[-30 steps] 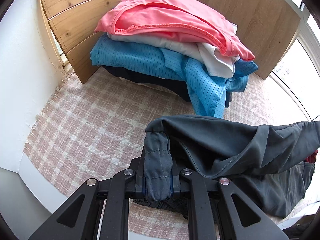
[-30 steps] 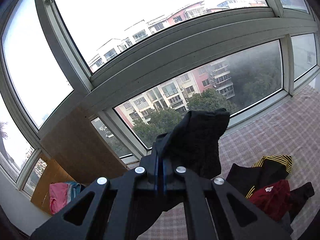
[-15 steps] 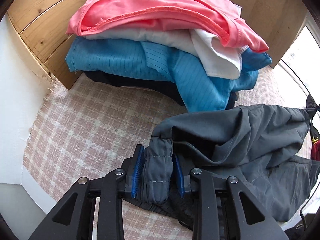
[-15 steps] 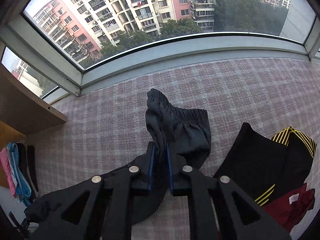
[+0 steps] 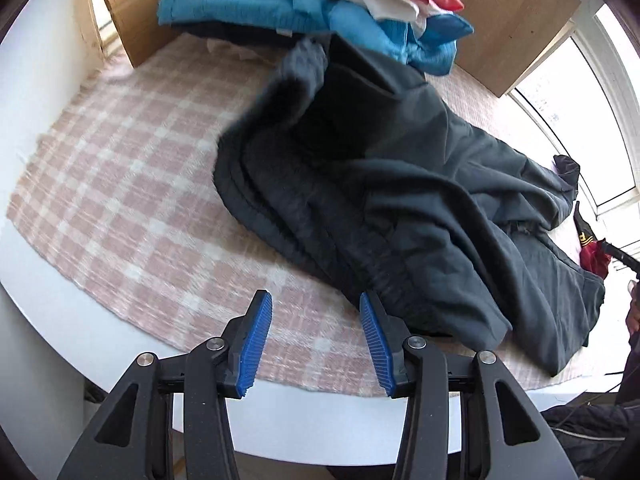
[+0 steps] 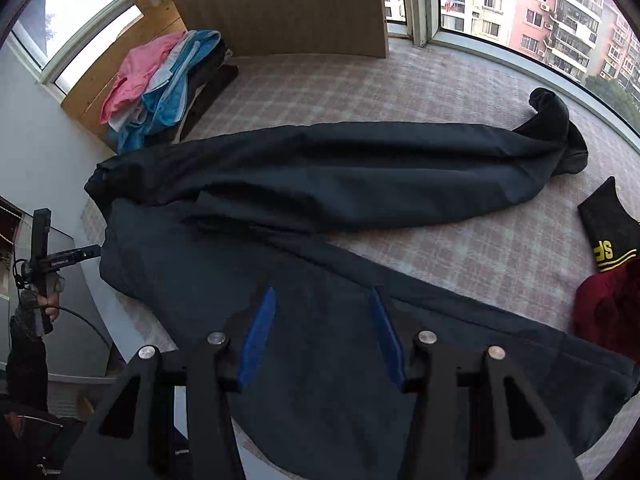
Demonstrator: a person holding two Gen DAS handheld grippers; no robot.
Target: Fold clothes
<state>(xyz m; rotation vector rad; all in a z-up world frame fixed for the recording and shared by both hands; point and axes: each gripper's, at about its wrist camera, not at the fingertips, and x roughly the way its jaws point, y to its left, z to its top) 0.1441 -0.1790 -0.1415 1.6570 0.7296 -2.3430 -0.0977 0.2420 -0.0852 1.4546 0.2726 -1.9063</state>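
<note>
Hovering both grippers, left gripper (image 5: 316, 336) and right gripper (image 6: 323, 334), jaws just opening, nothing gripped; dark trousers (image 6: 340, 168) lie on the checked cloth (image 5: 132, 184), probably half-folded.

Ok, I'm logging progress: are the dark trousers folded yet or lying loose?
Loose. The dark trousers sprawl rumpled across the checked cloth, one leg stretched toward the window, unlike the neat folded stack.

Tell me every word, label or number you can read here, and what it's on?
"SF" (perhaps more hidden), yellow letters on the black garment with yellow stripes.
White print on the black handheld device: too small to read.
Small yellow mark on the same black garment in the left wrist view: too blurred to read.
Nothing readable on the dark trousers or the folded stack.
</note>
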